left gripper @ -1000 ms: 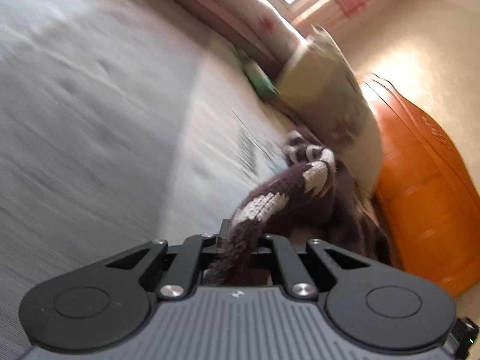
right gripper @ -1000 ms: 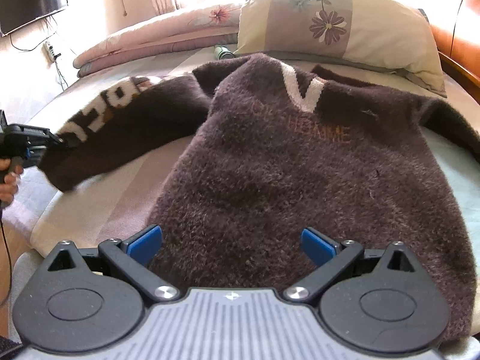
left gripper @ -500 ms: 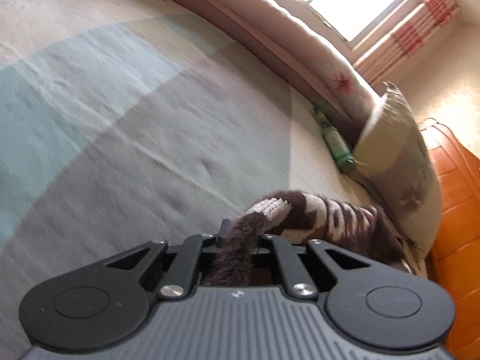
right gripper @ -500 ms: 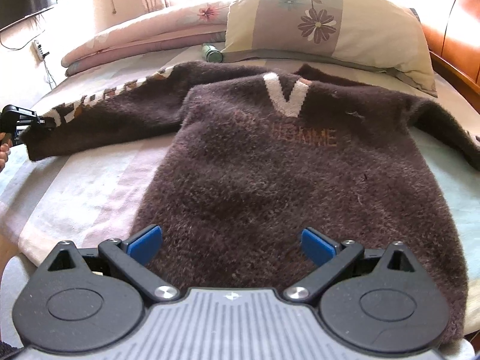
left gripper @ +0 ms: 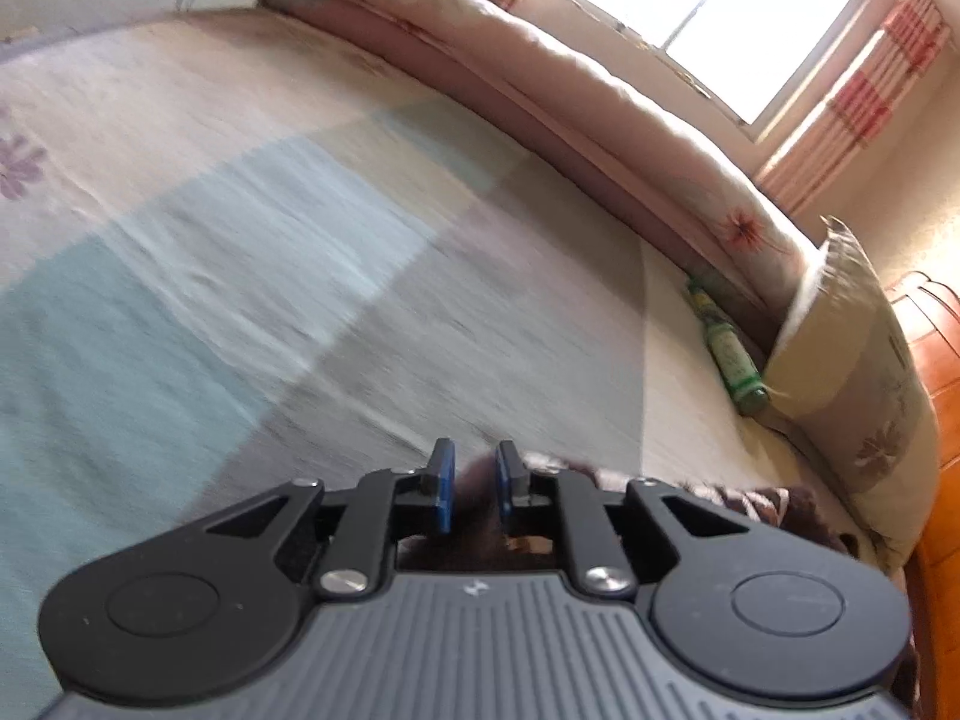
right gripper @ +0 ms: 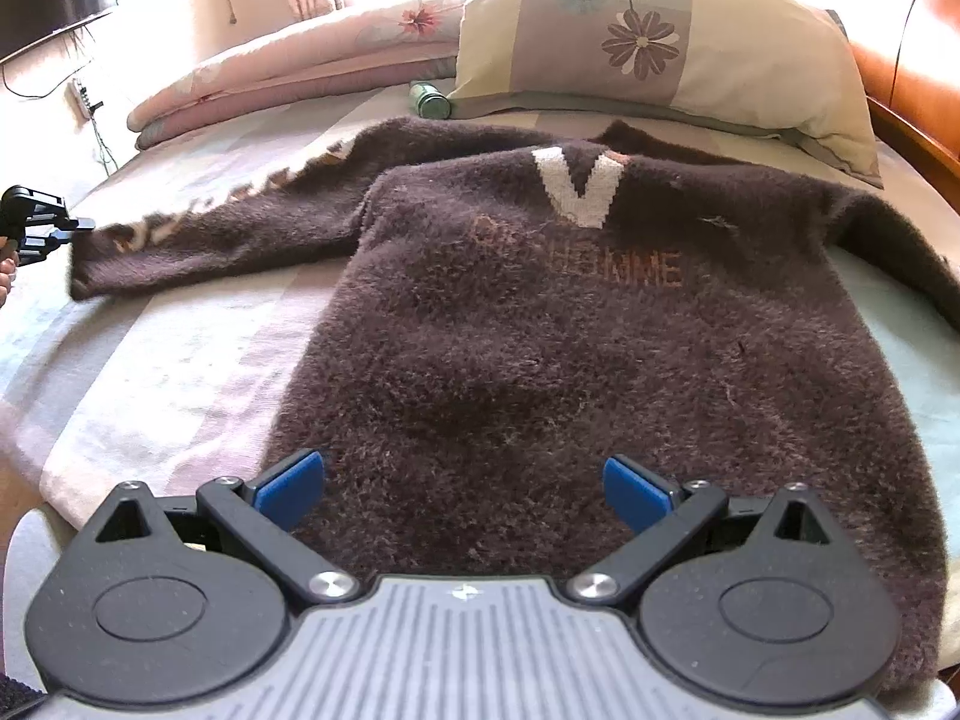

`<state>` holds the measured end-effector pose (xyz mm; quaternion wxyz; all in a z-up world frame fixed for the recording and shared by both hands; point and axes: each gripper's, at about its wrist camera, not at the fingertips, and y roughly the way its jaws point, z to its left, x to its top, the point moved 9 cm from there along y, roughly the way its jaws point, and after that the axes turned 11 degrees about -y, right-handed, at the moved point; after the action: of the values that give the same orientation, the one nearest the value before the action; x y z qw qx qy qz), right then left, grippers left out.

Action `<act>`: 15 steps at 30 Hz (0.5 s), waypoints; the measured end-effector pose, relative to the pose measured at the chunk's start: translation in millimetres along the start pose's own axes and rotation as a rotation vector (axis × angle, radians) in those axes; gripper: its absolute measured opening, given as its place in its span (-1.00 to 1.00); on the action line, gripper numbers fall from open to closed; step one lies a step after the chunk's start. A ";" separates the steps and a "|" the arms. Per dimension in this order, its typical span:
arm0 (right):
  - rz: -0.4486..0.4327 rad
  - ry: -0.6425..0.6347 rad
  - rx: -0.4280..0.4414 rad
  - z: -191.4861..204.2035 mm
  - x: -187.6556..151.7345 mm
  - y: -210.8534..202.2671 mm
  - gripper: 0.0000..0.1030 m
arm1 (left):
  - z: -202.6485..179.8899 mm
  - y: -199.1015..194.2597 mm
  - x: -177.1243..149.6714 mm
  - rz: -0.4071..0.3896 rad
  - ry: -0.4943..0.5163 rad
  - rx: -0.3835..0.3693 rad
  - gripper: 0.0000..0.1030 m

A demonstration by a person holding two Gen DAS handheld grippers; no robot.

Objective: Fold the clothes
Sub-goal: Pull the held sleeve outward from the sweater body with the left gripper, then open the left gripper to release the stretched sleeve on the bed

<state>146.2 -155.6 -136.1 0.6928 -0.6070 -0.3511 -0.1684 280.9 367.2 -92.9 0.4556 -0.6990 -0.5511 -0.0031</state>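
Note:
A fuzzy dark brown sweater (right gripper: 570,360) with a white V at the neck lies spread flat on the bed. Its left sleeve (right gripper: 240,234) stretches out sideways and rests on the sheet. My left gripper (right gripper: 81,225) is at that sleeve's cuff. In the left wrist view the left gripper (left gripper: 474,483) has its jaws opening, the blue pads a little apart, with brown fuzz (left gripper: 480,531) low between them and not pinched. My right gripper (right gripper: 465,480) stands wide open just above the sweater's hem and holds nothing.
A flowered pillow (right gripper: 690,42) and a green bottle (right gripper: 427,99) lie behind the sweater, with a folded pink quilt (right gripper: 288,78) to their left. An orange wooden headboard (right gripper: 918,60) borders the right side. The patchwork sheet (left gripper: 300,240) stretches beyond the left gripper. A person's hand (right gripper: 6,276) holds the left gripper.
The left gripper carried the sleeve outward to the left until it lay straight on the bed, then its jaws parted off the cuff. The right gripper stayed still.

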 end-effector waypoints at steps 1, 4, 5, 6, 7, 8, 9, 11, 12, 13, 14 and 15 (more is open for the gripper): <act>-0.003 0.000 0.003 0.4 -0.2 -0.2 0.98 | 0.4 -3.7 0.0 -0.001 0.002 0.002 -0.74; -0.008 0.002 0.013 0.9 -0.9 -1.1 0.98 | -6.0 -12.4 -8.8 0.002 0.049 0.013 -0.73; -0.010 0.000 0.015 1.0 -1.0 -2.1 0.98 | -10.2 -14.1 -14.7 0.010 0.070 0.016 -0.70; -0.013 -0.002 0.019 1.3 -1.2 -3.5 0.98 | -14.3 -15.8 -20.5 0.017 0.092 0.020 -0.69; -0.017 -0.004 0.020 1.3 -1.3 -5.1 0.98 | -19.8 -16.0 -28.9 0.032 0.110 0.017 -0.64; -0.020 -0.005 0.020 1.1 -1.4 -6.8 0.98 | -25.9 -15.7 -38.1 0.050 0.128 0.012 -0.60; -0.022 -0.008 0.022 1.4 -1.7 -8.3 0.98 | -31.9 -15.5 -47.4 0.067 0.145 0.006 -0.59; -0.024 -0.019 0.027 3.3 -2.0 -10.8 0.98 | -48.7 -14.1 -71.6 0.115 0.183 -0.012 -0.56; -0.025 -0.028 0.029 5.0 -1.7 -11.8 0.98 | -57.4 -13.4 -84.1 0.139 0.203 -0.023 -0.53; -0.026 -0.037 0.031 6.7 -1.5 -12.9 0.98 | -66.0 -12.8 -96.6 0.164 0.222 -0.033 -0.43; -0.030 -0.047 0.034 8.4 -1.1 -14.2 0.98 | -75.6 -11.7 -110.6 0.190 0.238 -0.043 -0.32; -0.034 -0.057 0.037 10.1 -0.7 -15.6 0.98 | -86.2 -10.1 -125.5 0.219 0.259 -0.056 -0.28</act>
<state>132.6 -149.2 -125.1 0.6907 -0.5924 -0.3842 -0.1561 266.8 215.4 -99.7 0.5010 -0.7610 -0.4080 -0.0588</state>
